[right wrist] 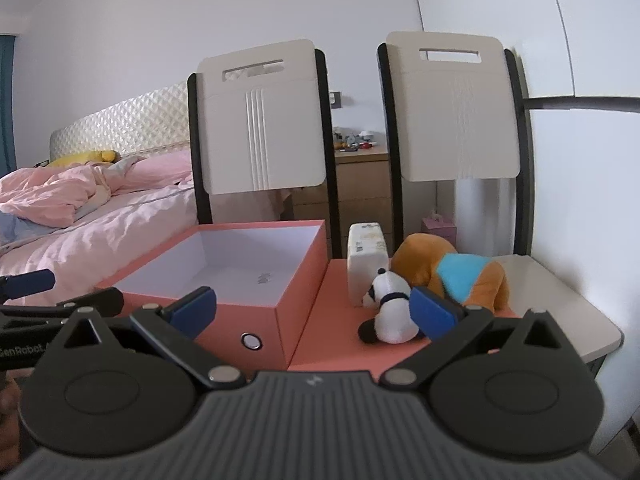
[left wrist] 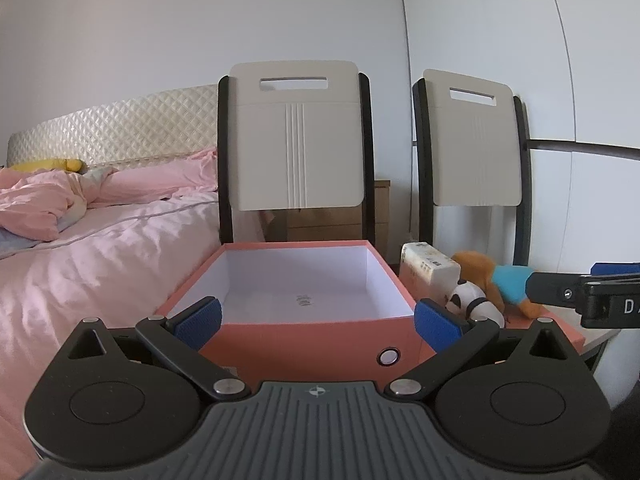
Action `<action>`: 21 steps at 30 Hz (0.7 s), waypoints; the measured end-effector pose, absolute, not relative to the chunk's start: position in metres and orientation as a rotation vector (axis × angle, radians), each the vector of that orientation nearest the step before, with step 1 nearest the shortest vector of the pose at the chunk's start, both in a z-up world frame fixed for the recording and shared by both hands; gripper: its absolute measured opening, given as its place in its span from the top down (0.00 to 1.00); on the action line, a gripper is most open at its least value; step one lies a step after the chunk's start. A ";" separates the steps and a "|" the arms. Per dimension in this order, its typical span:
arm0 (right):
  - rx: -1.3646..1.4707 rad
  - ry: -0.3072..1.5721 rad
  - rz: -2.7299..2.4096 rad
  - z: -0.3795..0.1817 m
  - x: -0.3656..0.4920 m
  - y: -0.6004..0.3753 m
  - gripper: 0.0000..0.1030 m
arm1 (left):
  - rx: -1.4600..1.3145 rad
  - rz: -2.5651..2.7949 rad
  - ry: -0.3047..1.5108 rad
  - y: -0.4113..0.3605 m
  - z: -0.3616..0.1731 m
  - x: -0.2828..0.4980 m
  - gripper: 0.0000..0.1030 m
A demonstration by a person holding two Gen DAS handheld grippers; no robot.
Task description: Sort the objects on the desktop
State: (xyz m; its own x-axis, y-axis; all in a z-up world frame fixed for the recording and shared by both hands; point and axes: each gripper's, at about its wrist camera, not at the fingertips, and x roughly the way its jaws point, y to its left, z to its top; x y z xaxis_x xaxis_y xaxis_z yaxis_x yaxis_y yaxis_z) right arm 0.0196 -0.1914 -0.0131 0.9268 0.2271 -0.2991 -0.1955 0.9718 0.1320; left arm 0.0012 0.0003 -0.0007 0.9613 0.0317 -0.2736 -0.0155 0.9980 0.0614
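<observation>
An open coral box (left wrist: 304, 340) (right wrist: 240, 320) with a white, empty inside stands on the table. To its right lie a tissue pack (left wrist: 430, 270) (right wrist: 367, 264), a small panda plush (left wrist: 474, 302) (right wrist: 390, 308) and a brown plush dog in a blue shirt (left wrist: 492, 280) (right wrist: 452, 268), on the box's coral lid (right wrist: 340, 340). My left gripper (left wrist: 318, 320) is open and empty in front of the box. My right gripper (right wrist: 314, 308) is open and empty, its right finger just in front of the panda.
Two cream folding chairs (left wrist: 300, 140) (left wrist: 472, 140) stand behind the table. A bed with pink bedding (left wrist: 100, 240) lies at the left. A wooden drawer unit (right wrist: 360, 184) stands by the wall. The table's pale edge (right wrist: 560, 300) shows at the right.
</observation>
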 end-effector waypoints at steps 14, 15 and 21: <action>0.095 0.237 0.206 -0.019 0.036 -0.197 0.00 | 0.079 -0.017 0.236 -0.006 -0.002 0.034 0.00; 0.099 0.220 0.199 -0.020 0.040 -0.199 0.00 | 0.086 -0.015 0.229 -0.006 -0.003 0.037 0.00; 0.106 0.195 0.183 -0.032 0.063 -0.196 0.00 | 0.007 0.022 0.215 0.013 -0.012 0.068 0.00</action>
State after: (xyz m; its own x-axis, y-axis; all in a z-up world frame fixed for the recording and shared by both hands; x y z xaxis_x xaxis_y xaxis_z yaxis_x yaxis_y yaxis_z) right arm 0.0633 -0.1962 -0.0316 0.9646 0.1908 -0.1823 -0.1704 0.9778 0.1219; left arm 0.0683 0.0130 -0.0117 0.9767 0.0224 -0.2136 -0.0210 0.9997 0.0089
